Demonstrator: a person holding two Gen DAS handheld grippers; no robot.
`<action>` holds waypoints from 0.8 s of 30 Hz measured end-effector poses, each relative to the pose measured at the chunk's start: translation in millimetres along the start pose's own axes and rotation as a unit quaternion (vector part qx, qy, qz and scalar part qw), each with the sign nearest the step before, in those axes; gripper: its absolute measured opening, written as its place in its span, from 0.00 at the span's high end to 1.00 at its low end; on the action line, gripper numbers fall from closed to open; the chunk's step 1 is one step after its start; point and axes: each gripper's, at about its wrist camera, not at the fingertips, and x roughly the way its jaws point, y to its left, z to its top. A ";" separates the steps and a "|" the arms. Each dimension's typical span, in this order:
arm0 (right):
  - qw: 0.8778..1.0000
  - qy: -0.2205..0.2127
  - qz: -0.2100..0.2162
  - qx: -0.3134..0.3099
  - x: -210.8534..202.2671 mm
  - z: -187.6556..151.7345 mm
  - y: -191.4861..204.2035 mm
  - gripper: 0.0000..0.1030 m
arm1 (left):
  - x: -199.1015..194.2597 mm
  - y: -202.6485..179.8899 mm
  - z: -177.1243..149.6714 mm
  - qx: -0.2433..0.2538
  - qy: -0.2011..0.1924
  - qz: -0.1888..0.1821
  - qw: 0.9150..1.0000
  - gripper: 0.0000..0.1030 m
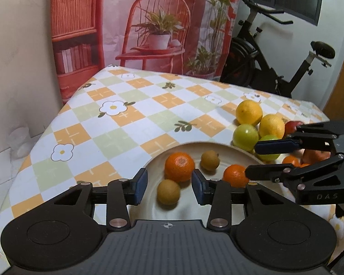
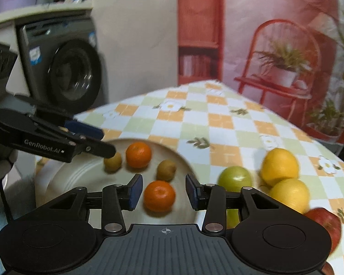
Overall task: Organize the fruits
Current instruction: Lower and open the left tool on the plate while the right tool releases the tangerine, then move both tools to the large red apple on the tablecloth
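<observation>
Cream plate (image 1: 231, 147) sits on the checkered tablecloth (image 1: 117, 123) and already has four small fruits on it, so sorting looks maybe halfway.

Leftmost is the left gripper (image 1: 169, 184), fingers spread with nothing between the pads. The brownish little fruit (image 1: 168, 191) and the bigger tangerine (image 1: 179, 166) lie on the plate just in front of it, loose. My read: it's done dropping off, so lift it straight up and back rather than sweeping sideways, because round fruit rolls if you nudge it.

Moving right, a second tangerine (image 2: 159, 196) lies between the right gripper (image 2: 164, 192) fingers, which are parted and not squeezing it as far as I can tell. Same advice: clear upward.

Further right, off the plate, is the pile to be sorted: green apple (image 2: 235, 178), two lemons (image 2: 279, 166), red apple (image 2: 325, 223), all touching. I'd take an outer one first and open wide before coming down, those are much fatter than the tangerines.
</observation>
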 end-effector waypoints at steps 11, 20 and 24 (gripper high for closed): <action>0.993 -0.073 -0.067 0.067 -62.8 -30.5 -40.0 0.63 | -1.7 -40.1 10.2 0.009 -0.026 -0.029 0.999 0.57; 0.987 -0.089 -0.104 0.088 -96.6 -62.4 -59.6 0.63 | 10.1 -79.7 6.2 0.023 -0.010 -0.055 0.998 0.57; 0.984 -0.097 -0.115 0.093 -107.1 -73.9 -64.0 0.61 | 12.7 -94.0 6.2 0.036 -0.007 -0.058 0.998 0.57</action>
